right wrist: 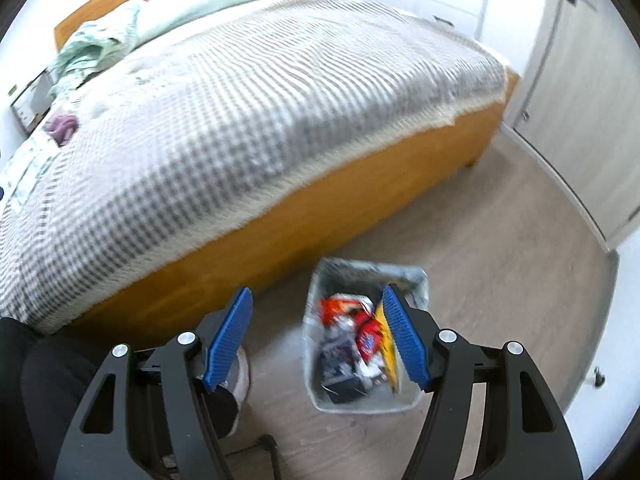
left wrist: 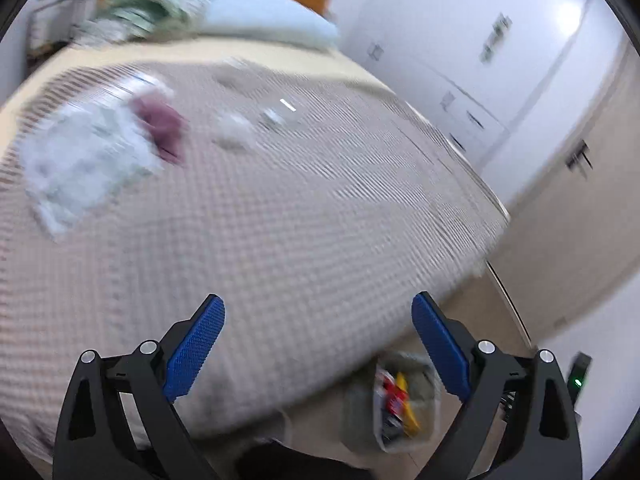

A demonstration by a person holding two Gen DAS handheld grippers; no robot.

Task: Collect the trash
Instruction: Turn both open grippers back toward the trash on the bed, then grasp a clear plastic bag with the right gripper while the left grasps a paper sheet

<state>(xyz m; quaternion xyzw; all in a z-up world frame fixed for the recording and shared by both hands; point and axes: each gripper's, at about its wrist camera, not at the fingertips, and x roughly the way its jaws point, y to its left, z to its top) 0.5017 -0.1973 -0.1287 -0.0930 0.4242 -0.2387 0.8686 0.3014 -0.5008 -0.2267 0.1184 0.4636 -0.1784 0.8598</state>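
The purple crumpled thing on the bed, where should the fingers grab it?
Probably from above, pinching the raised, bunched middle of the purple crumpled thing. It lies in a soft heap on the bedspread with no handle or stiff edge, so its highest fold is easiest. The left gripper is open and empty. Blur hides finer detail.

You're looking at a bed with an orange wooden frame under a checked grey-and-white blanket. A pale pillow lies at the headboard beside crumpled green bedding. White cabinets line the far wall.
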